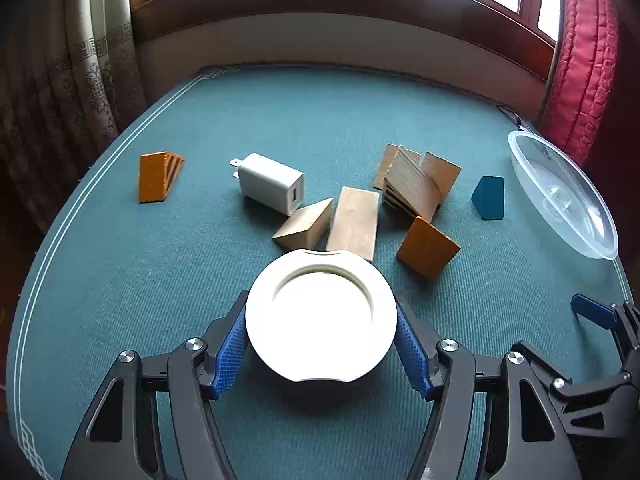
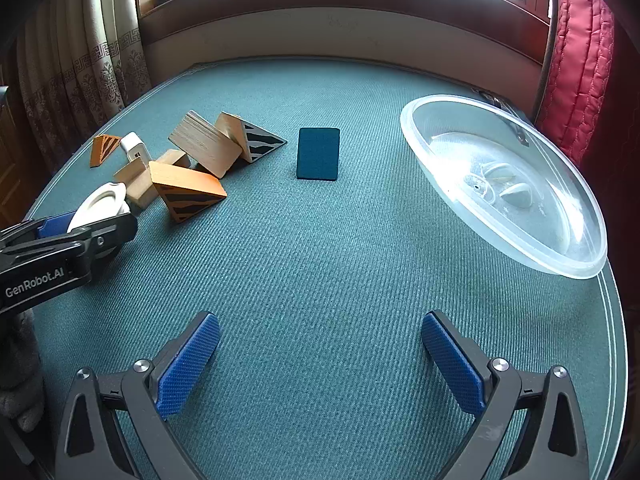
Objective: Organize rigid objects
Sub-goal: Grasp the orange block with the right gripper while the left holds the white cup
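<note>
Brand text: "GenRobot.AI", in white letters
Carrier: the black side of the left gripper, seen in the right wrist view
Place: left of the orange striped wedge and nearer the camera
Legibility: clear, slightly tilted upward to the right
Other readable text: none on the blocks, the white charger, the clear bowl or the green table mat

On the desk are seven wedge-shaped blocks: four of plain wood around the middle of the frame, two orange (one far left), one blue at right. There is also one white charger, one white round piece and one clear bowl.
</note>
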`<state>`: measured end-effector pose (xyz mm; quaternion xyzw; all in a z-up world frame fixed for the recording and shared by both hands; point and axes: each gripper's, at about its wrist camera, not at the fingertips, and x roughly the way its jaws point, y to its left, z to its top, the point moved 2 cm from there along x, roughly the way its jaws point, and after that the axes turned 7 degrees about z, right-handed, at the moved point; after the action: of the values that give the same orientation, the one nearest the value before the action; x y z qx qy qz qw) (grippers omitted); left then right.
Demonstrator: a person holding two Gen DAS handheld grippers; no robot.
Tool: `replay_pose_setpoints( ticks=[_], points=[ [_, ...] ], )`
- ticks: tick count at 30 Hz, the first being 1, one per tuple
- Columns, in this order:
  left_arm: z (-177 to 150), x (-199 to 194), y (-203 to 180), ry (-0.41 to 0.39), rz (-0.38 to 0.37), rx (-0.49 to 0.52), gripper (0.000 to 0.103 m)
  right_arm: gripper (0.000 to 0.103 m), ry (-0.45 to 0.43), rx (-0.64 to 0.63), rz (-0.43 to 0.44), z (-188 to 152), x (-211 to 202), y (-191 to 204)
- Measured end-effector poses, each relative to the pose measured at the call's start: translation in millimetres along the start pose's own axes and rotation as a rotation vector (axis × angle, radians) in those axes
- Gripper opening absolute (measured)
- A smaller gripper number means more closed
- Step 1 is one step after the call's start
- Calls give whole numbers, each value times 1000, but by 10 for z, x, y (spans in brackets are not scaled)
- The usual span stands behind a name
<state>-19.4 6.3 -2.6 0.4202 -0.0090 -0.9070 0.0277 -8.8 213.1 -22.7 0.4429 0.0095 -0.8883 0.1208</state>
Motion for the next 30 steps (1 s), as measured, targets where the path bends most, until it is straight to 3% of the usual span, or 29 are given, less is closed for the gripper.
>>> replay_pose_setpoints(
  ticks=[10,16,26,30],
  points=[
    [-155,-135,463,-38,101,-19,67,103,35,36,-7,71,14,-7],
    [-186,-161,728,-49,135,-46,67,99,50,110,165,265,24,195],
    [-195,-93,785,-12,103,-102,67,63,79,137,275,521,231,646],
    [-197,-73,799,-2,96,-116,67,47,69,161,279,603,311,707]
  ],
)
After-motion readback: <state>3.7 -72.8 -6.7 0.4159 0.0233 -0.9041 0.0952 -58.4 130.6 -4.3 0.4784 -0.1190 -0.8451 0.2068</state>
